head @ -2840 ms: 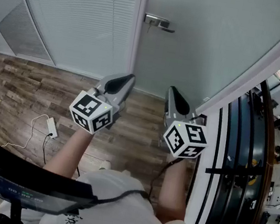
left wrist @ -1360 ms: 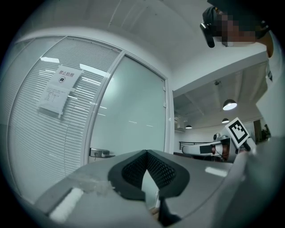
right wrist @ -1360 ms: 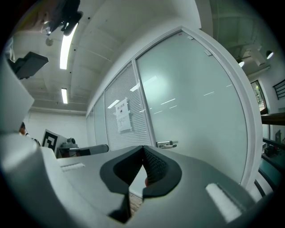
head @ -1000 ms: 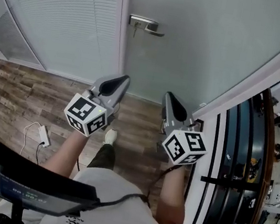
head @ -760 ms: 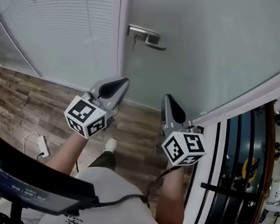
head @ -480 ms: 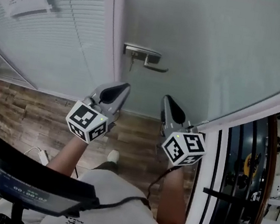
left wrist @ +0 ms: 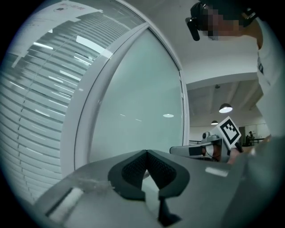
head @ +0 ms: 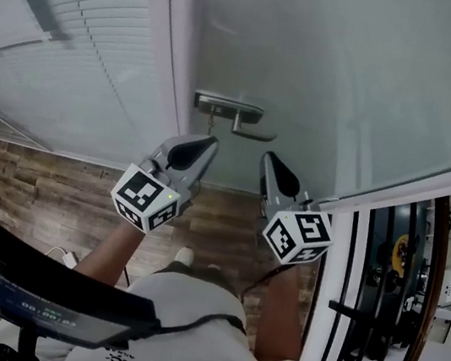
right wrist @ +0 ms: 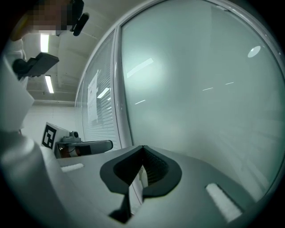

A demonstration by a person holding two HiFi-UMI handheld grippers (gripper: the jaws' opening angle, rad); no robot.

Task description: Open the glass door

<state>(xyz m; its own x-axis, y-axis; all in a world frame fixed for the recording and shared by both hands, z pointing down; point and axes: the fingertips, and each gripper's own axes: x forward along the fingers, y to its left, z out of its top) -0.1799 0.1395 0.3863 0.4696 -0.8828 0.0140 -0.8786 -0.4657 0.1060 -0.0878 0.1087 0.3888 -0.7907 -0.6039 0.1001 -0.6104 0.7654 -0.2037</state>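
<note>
The frosted pale-green glass door (head: 337,74) fills the far part of the head view. Its silver metal lever handle (head: 229,116) sits at the door's left edge, just right of the white door-frame post (head: 171,55). The handle isn't touched; it is just beyond both tools.

The left gripper (head: 204,144) and the right gripper (head: 268,160) point at the door side by side, w/ the handle approx. between them and a bit farther. Both are clenched on nothing: in the left gripper view the dark ribbed pads (left wrist: 133,168) meet at the tip, and in the right gripper view the pads (right wrist: 153,167) meet the same way.

Risks, as I judge them:
- Clenched jaws can't take the lever. If the person only presses it down w/ closed tips, the smooth metal may let a tip slide off the free end at the right, and the lever springs back.
- A small thing hangs under the handle plate, maybe a key; I can't tell. A tip coming from below could catch it.
- Which way the door swings isn't visible. If it swings to the near side, the person stands very close, so the door could hit the grippers or the white shoe (head: 184,256) on the brown wooden floor (head: 36,186).
- The left gripper is near the frame post, so a sideways move could knock it there. A hard tip pushed on the glass could mark it.
</note>
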